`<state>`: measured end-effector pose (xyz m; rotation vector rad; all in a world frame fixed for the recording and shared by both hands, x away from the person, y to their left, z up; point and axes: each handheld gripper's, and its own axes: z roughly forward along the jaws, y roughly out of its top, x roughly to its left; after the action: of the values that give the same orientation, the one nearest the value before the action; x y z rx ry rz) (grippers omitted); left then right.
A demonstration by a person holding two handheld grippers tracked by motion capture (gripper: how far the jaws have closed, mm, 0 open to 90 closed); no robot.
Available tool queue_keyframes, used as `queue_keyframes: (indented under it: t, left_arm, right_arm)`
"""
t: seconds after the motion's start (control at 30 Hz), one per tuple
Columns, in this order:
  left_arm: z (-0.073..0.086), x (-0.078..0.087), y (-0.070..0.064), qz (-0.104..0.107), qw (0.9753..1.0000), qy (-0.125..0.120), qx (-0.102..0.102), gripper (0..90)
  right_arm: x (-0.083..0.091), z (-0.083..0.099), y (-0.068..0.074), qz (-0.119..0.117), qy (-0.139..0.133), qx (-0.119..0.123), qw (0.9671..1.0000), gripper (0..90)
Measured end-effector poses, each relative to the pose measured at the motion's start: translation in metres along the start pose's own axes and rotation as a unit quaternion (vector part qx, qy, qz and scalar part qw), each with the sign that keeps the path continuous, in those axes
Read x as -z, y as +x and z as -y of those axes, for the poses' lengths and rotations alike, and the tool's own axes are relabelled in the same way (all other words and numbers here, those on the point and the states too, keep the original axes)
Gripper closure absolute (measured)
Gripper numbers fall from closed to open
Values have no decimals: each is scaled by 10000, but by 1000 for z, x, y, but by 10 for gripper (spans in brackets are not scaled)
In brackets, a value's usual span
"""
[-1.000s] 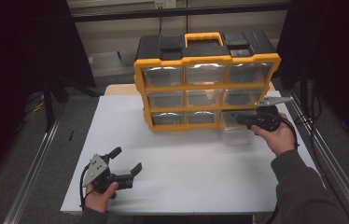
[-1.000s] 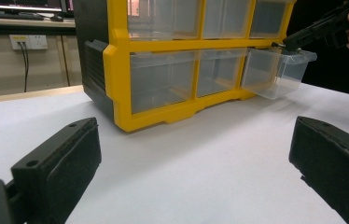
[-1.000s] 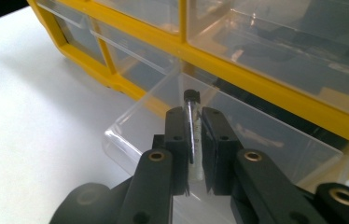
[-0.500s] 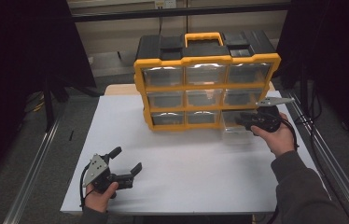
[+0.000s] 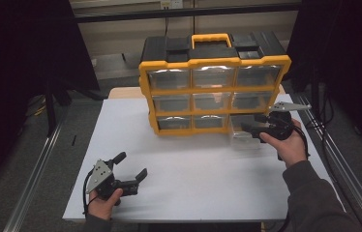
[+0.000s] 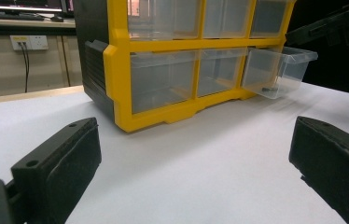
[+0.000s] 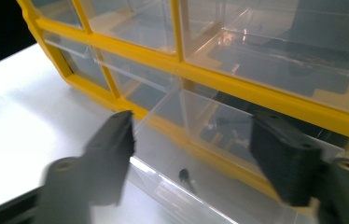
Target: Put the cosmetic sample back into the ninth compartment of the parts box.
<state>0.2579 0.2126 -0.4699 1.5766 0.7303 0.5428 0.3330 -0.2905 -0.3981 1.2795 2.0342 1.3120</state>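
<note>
Right now the clear plastic drawer (image 5: 245,131) stands pulled out from the bottom right slot of the yellow-framed drawer cabinet (image 5: 213,92), a small dark screw (image 7: 184,175) inside it. Over that drawer the right gripper (image 5: 252,129) hovers, jaws spread. Well in front of the cabinet, the left gripper (image 5: 131,169) rests with jaws wide apart, holding nothing.

Looks like a lab or recording bay rather than a home. Black curtains (image 5: 19,63) down both sides of the frame, metal rails (image 5: 38,169) along the lower left and lower right edges, a dark bar across the top. At centre, a white table (image 5: 208,183) bearing a yellow-and-black drawer organiser (image 5: 213,92). Upper left of the left gripper view: a wall socket (image 6: 29,42) with plugged cables. Grey floor around the table.
</note>
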Motion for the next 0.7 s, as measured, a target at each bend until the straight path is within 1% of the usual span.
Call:
queue_keyframes:
  t: [0.03,0.1,0.17,0.27,0.3,0.33,0.37,0.43,0.47,0.5,0.53,0.6,0.63,0.67,0.7]
  left_arm:
    - [0,0,0,28,10000,-29,39,23]
    - [0,0,0,14,10000,-35,57,23]
    - [0,0,0,16,10000,-40,57,23]
    - [0,0,1,15,10000,-34,53,23]
    - [0,-1,1,12,9999,-62,93,23]
    - [0,-1,1,-5,10000,-66,68,23]
    - [0,-1,1,2,10000,-12,23,23]
    - [0,-2,1,43,10000,-8,24,23]
    - [0,-2,1,105,9999,4,3,23]
    - [0,-2,1,71,10000,10,-12,23]
    - [0,-3,1,35,10000,10,17,23]
    - [0,-3,1,49,10000,-2,10,23]
    - [0,-2,1,88,10000,-1,13,23]
    - [-1,0,3,43,9999,81,-113,23]
    - [-1,0,3,38,9999,84,-118,23]
  right_arm:
    - [1,1,0,11,-40,-14,10000,257]
    - [3,2,1,19,-136,-48,9999,220]
    - [6,5,1,50,-212,-132,9997,164]
    - [8,8,1,45,-288,-169,9994,147]
    - [10,10,1,45,-339,-177,9993,137]
    - [11,10,1,19,-352,-184,9992,135]
    - [12,11,1,12,-379,-178,9991,135]
    - [14,13,2,-2,-432,-166,9989,128]
    - [16,14,4,-11,-448,-165,9989,126]
    - [17,15,5,-22,-452,-151,9989,122]
    - [18,16,6,-34,-477,-123,9988,121]
    - [20,18,8,-46,-550,-123,9984,111]
    - [21,19,9,-77,-558,-133,9983,106]
    - [22,20,10,-72,-598,-120,9981,100]
    - [24,23,12,-134,-619,-122,9979,94]
